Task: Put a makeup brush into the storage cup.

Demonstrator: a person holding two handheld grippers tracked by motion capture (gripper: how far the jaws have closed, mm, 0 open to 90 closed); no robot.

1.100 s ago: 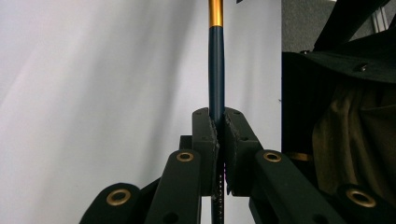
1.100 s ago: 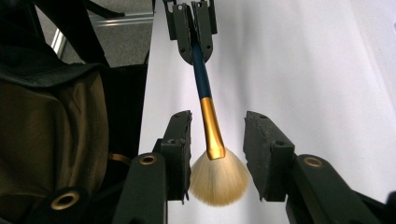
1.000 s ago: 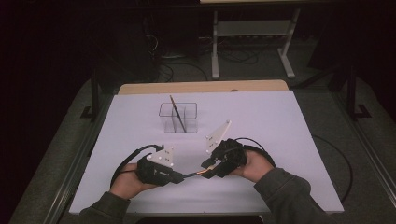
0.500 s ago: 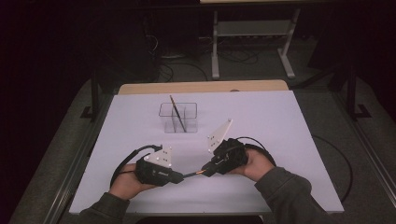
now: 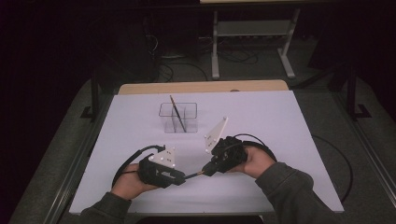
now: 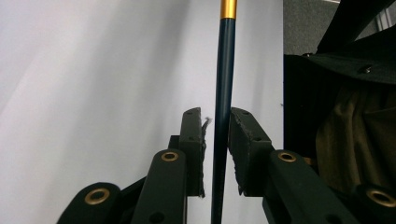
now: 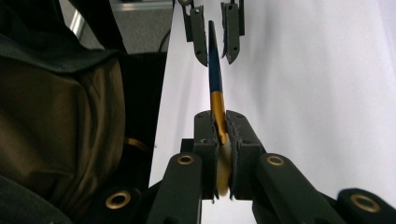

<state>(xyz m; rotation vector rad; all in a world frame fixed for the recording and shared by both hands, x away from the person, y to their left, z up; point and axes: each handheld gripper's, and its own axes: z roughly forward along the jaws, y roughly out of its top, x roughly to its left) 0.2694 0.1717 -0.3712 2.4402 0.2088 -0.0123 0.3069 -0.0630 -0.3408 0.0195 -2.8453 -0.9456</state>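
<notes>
Handover in hand: my right gripper (image 7: 218, 140) clamps the gold ferrule of the dark-blue paintbrush (image 6: 223, 93). Left gripper (image 6: 215, 140) jaws have just been opening, slightly parted around the handle. I pull right only once left is clear.

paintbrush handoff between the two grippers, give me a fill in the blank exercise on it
1. The right gripper is shut on the ____ metal ferrule of the dark blue paintbrush.
2. The left gripper has just been opening, and the handle lies ____ its pads without being pressed.
3. Farther back on the white table stands a clear plastic organiser box with another ____ leaning in it.

Missing words: gold; between; brush
</notes>
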